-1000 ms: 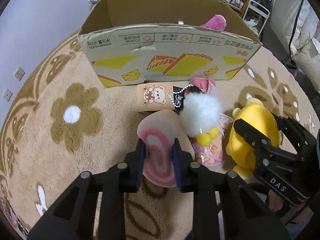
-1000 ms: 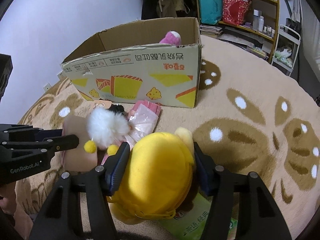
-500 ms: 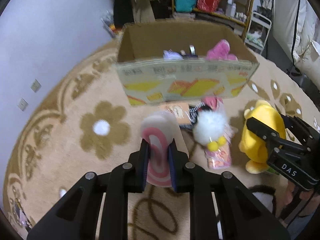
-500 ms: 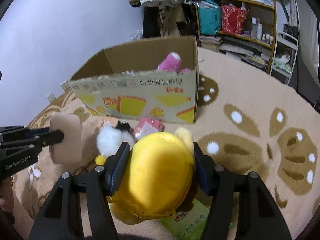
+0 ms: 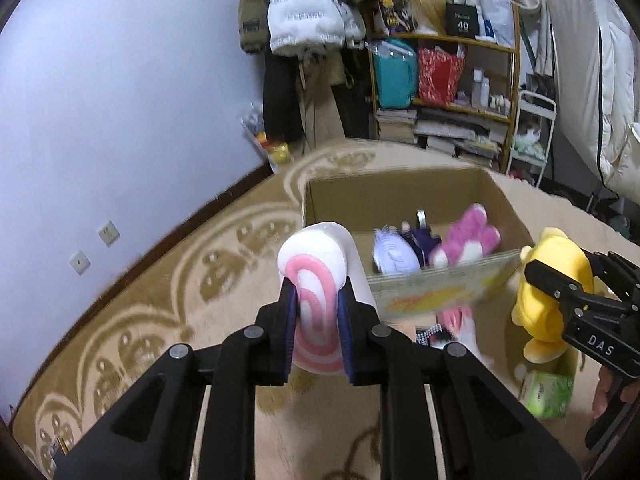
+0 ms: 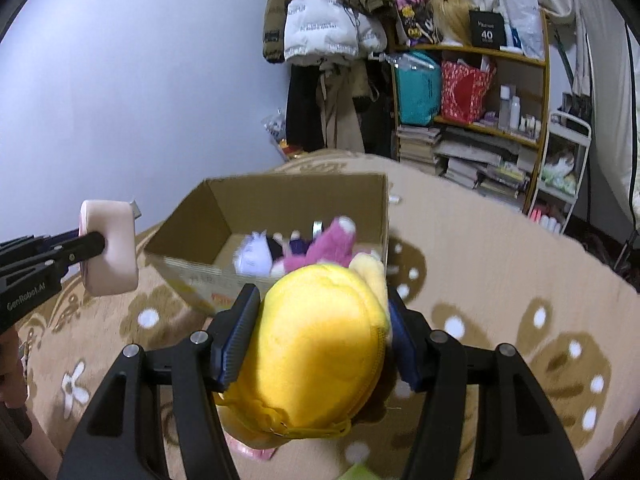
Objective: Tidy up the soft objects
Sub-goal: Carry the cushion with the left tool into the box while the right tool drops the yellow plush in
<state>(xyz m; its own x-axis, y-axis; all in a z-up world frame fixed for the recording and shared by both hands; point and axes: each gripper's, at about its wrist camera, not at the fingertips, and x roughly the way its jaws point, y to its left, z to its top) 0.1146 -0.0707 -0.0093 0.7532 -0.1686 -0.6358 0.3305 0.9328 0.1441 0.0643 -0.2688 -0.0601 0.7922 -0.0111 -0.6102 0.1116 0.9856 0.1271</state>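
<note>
Left wrist — swirl plush [image 5: 318,300] clamped, yellow plush [image 6: 320,344] too

We see a shelf [image 6: 472,92] w/ books and bags upper right, coats [image 5: 304,20] hanging top center, wall sockets [image 5: 94,246] far left.

- Two black two-finger grippers: the left gripper [image 5: 317,320] and the right gripper [image 6: 318,336].
- One pink-and-white swirl roll-cake plush [image 5: 318,280], clamped in the left one.
- One yellow plush toy [image 6: 320,352], clamped in the right one.
- One open brown cardboard box [image 5: 400,196] printed with yellow graphics.
- Three soft toys visible inside the box: one magenta-and-white plush [image 5: 468,236], one pale lavender plush [image 5: 394,250], one dark purple plush [image 5: 420,240].
- One green tissue pack [image 5: 546,392] on the carpet.
- One beige carpet [image 5: 160,300] with brown flower patterns.
- Two white wall sockets [image 5: 109,233].
</note>
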